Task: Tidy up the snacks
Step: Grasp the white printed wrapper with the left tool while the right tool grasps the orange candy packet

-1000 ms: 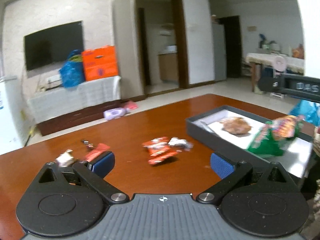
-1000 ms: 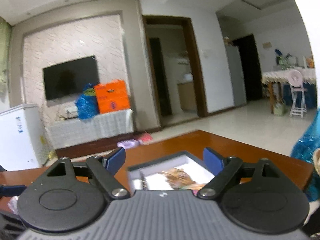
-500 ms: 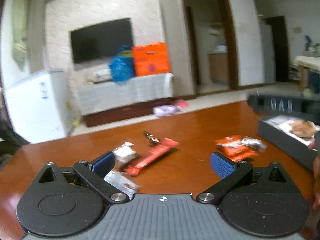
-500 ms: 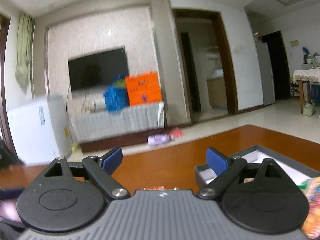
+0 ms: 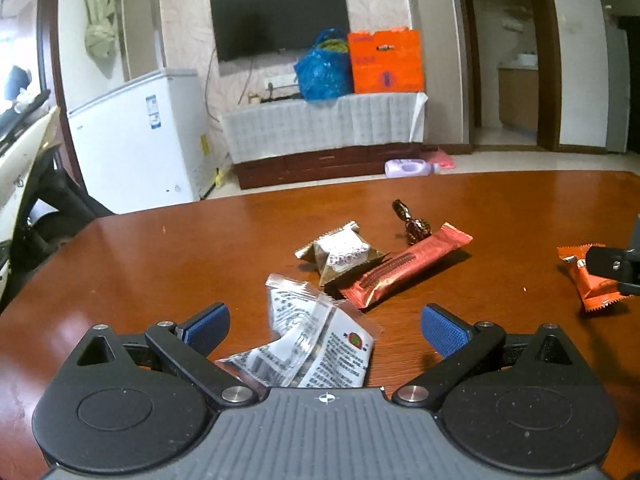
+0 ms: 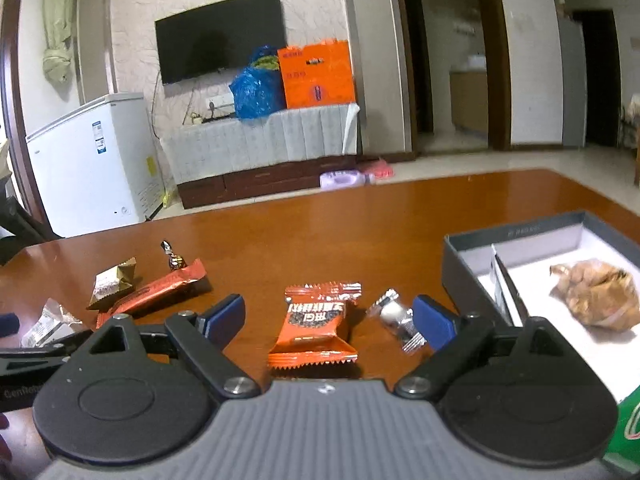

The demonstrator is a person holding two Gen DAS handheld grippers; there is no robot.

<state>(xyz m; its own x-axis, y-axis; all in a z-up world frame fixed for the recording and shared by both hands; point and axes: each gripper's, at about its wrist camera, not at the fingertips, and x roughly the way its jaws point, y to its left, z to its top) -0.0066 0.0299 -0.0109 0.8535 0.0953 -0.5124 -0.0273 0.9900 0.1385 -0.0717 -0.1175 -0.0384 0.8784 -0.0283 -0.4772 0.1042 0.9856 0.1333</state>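
Snacks lie scattered over a glossy brown worktop (image 5: 168, 264). From the left wrist view, the left gripper (image 5: 325, 326) hangs low over the wood with its blue pads spread wide, and a crumpled white printed packet (image 5: 316, 344) sits between them, touched by neither pad. Just beyond it lie a gold-and-white wrapped sweet (image 5: 340, 256), a long red bar (image 5: 404, 270) leaning against it, and a small dark foil candy (image 5: 412, 222) behind. The right wrist view shows the right gripper (image 6: 330, 318), also wide open and holding nothing; its jaws have just been opening a little further. An orange packet (image 6: 316, 326) lies on the worktop between its fingers, clear of both, and a small silver-wrapped candy (image 6: 396, 318) lies just beside the right-hand pad. To the right stands a grey box (image 6: 460, 276) with a white lining, a brown crinkled packet (image 6: 596, 300) resting inside its larger compartment.
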